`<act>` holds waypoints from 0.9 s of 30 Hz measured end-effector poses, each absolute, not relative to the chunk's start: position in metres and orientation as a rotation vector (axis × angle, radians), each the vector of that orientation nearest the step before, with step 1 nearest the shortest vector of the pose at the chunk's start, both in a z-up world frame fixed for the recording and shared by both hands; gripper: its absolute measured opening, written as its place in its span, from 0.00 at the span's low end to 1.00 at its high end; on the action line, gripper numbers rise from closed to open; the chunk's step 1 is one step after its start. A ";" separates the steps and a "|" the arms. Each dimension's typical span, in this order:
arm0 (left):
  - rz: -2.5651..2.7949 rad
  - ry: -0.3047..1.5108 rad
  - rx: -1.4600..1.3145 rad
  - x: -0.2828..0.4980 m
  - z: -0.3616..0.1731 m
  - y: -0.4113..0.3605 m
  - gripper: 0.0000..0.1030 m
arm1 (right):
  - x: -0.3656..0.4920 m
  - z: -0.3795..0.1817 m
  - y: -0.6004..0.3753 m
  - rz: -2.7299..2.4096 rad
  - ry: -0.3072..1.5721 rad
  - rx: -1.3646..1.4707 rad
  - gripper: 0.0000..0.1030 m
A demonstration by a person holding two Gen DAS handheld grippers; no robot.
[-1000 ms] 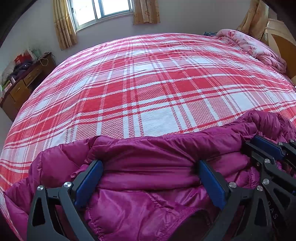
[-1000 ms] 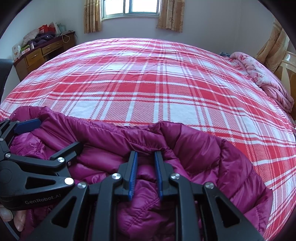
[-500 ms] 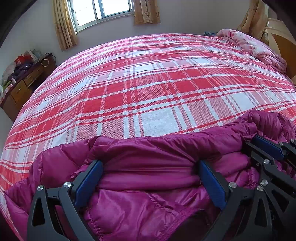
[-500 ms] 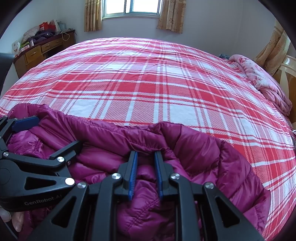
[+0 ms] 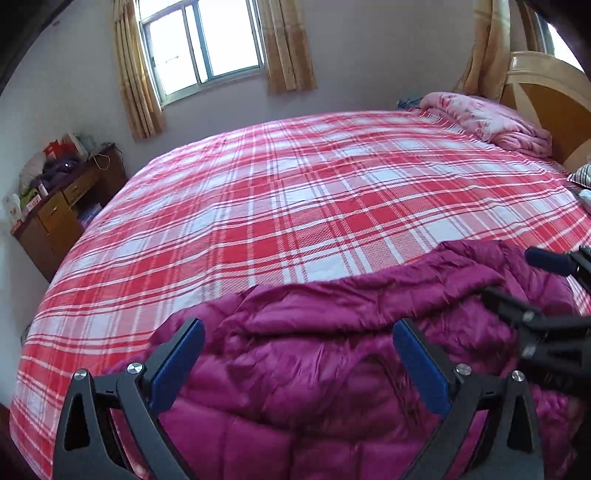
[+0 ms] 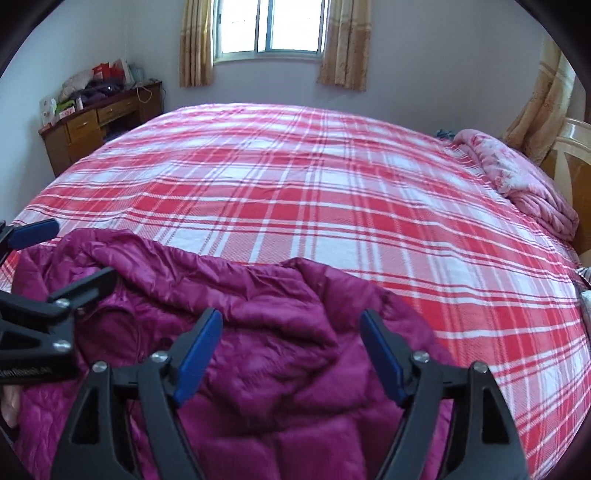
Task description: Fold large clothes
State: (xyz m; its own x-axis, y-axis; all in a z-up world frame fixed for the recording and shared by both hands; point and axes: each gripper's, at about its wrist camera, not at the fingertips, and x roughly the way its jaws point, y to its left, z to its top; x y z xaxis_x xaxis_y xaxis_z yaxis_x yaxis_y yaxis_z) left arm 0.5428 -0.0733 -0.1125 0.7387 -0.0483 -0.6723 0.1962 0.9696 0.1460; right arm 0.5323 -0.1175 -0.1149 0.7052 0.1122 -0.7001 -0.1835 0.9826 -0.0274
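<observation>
A magenta down jacket (image 5: 314, 354) lies bunched on the near part of a bed with a red and white plaid cover (image 5: 295, 206); it also shows in the right wrist view (image 6: 266, 332). My left gripper (image 5: 297, 332) is open and empty, its jaws spread wide above the jacket. My right gripper (image 6: 291, 325) is open and empty above the jacket's right part. Each gripper shows at the edge of the other's view: the right one (image 5: 517, 277) and the left one (image 6: 74, 254).
A pink floral quilt (image 5: 487, 118) lies folded at the far right by the wooden headboard (image 5: 546, 85). A cluttered wooden desk (image 5: 55, 206) stands left of the bed. A curtained window (image 6: 269, 26) is on the far wall.
My right gripper was shut on the jacket's fabric and has opened, letting it go. Both grippers have lifted up and back from the jacket, which has settled flatter on the bed.
</observation>
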 end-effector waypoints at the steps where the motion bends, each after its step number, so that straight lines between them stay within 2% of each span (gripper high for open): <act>1: -0.143 0.723 0.206 0.530 -0.110 -0.067 0.99 | 0.526 -0.114 -0.121 0.170 0.775 -0.085 0.77; 14: -0.108 0.700 0.204 0.382 -0.133 0.009 0.99 | 0.403 -0.133 -0.172 0.177 0.834 0.014 0.77; 27: -0.021 0.815 0.120 0.312 -0.165 0.063 0.99 | 0.314 -0.160 -0.200 0.132 0.860 0.034 0.77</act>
State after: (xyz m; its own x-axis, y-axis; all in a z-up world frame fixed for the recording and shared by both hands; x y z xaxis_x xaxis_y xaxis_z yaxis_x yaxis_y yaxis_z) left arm 0.3121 0.0632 -0.1645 0.6858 0.0271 -0.7273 0.0651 0.9930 0.0983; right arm 0.3137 -0.2002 -0.1597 0.6450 0.1295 -0.7532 -0.1024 0.9913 0.0827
